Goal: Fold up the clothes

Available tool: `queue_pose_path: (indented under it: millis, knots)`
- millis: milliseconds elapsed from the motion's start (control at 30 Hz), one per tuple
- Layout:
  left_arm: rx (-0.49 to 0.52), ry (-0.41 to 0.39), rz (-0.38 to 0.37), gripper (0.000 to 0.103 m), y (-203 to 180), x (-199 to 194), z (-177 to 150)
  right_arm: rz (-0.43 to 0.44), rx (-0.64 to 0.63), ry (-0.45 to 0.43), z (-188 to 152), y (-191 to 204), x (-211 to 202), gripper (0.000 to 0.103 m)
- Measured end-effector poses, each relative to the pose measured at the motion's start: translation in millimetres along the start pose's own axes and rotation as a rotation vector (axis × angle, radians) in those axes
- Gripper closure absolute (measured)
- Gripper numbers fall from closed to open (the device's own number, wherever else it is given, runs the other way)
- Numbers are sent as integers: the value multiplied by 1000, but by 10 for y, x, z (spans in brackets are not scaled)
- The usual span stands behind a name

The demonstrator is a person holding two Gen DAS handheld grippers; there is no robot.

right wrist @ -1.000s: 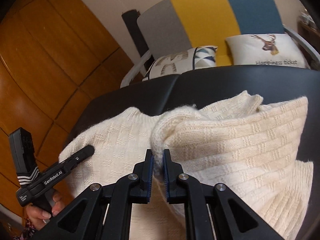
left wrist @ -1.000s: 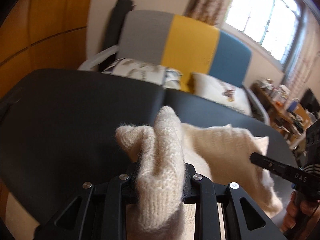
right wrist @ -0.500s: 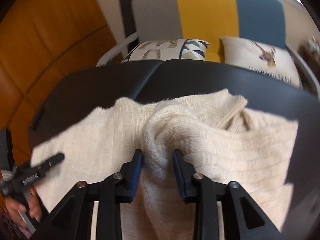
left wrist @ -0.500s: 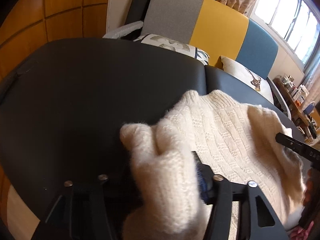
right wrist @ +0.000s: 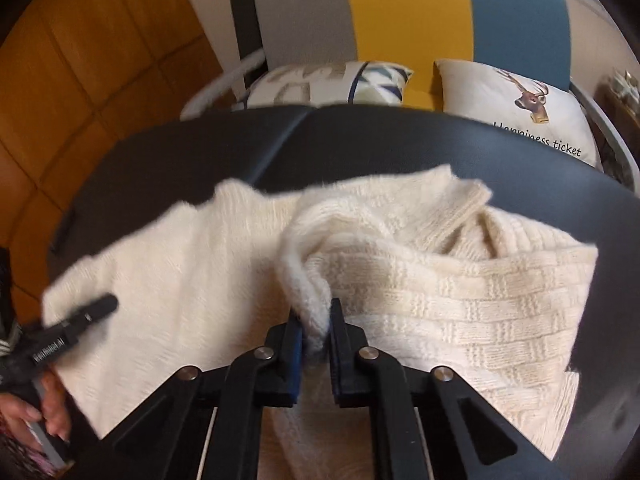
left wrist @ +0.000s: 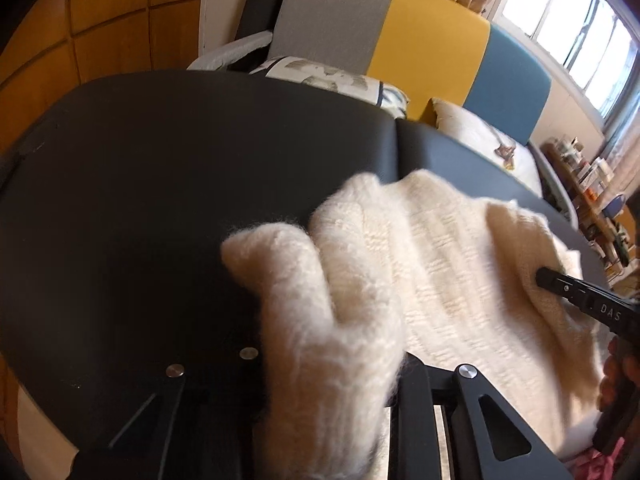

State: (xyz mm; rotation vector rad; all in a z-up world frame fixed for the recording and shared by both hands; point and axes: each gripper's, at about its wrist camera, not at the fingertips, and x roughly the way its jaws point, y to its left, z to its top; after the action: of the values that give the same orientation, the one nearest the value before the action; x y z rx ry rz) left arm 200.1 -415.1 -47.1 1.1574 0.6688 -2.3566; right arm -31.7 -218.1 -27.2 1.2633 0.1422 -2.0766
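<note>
Left wrist view: the left gripper [left wrist: 328, 368], jaws just closed, pinches a bunched edge of the fluffy cream knitted sweater [left wrist: 460, 264] lying on the dark padded surface [left wrist: 160, 184].

Right wrist view: the right gripper [right wrist: 316, 332], jaws just closed, clamps another sweater fold. A fold appears under way; next, both carry it across evenly.

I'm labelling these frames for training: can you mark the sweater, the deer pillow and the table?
sweater [right wrist: 460, 300]: right wrist view, on its basket-weave knit body.
deer pillow [right wrist: 516, 100]: right wrist view, on its white front beside the deer print.
table [left wrist: 160, 184]: left wrist view, on its bare black top.
</note>
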Motion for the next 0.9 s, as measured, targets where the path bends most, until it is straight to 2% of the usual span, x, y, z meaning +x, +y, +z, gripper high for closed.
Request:
queue_pose_path:
  millis: [167,367,500,667,900]
  knots:
    - [-32,-105,-129,78,-129,-488,229,81,17,-75,143,140,-326,94]
    - [18,-241,-214,78,-372,-1161,598,219,-19,-154,462,522,-723,94]
    - [38,-315,-234,78,-445,-1532,844,331,-38,-207,736,818,-983,94]
    - [86,-430,-244,78,-517,-2083,1113,430,-105,-249,1067,1246,-1218,94]
    - [107,-557,-290,78,-522,-2890,1317,694,-136,-282,1400,1831,-1498,94]
